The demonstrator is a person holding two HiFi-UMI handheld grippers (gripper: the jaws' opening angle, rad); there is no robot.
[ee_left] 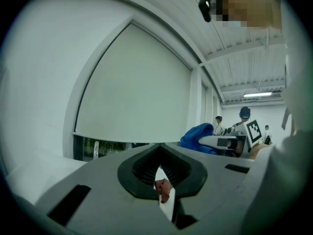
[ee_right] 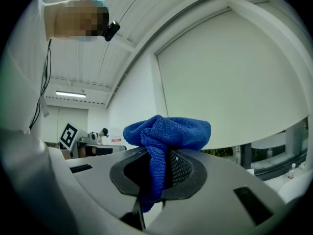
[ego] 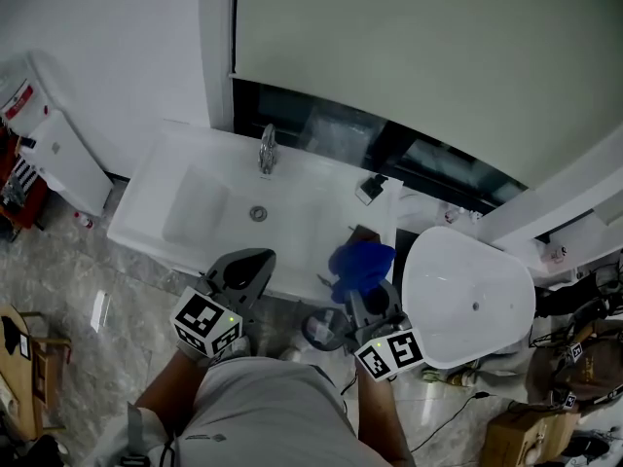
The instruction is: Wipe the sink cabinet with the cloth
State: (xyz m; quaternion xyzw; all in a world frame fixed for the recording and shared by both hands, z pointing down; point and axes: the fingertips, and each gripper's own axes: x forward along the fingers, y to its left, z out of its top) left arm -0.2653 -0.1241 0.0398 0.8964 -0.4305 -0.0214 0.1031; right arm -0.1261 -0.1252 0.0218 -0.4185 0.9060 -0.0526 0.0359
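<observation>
A blue cloth (ego: 361,265) is bunched between the jaws of my right gripper (ego: 365,295), which is shut on it and held just in front of the white sink cabinet (ego: 156,236), near its right end. In the right gripper view the cloth (ee_right: 164,136) bulges above the closed jaws and points up toward the window blind. My left gripper (ego: 245,272) is shut with nothing in it, held at the cabinet's front edge near the middle. The left gripper view shows its jaws (ee_left: 161,177) pressed together, and the blue cloth (ee_left: 198,136) off to the right.
The basin has a chrome tap (ego: 266,150) at the back and a drain (ego: 258,213) in the middle. A small dark object (ego: 371,188) lies on the right of the counter. A white toilet (ego: 467,295) stands right of the cabinet. A white radiator-like unit (ego: 63,163) is at the left.
</observation>
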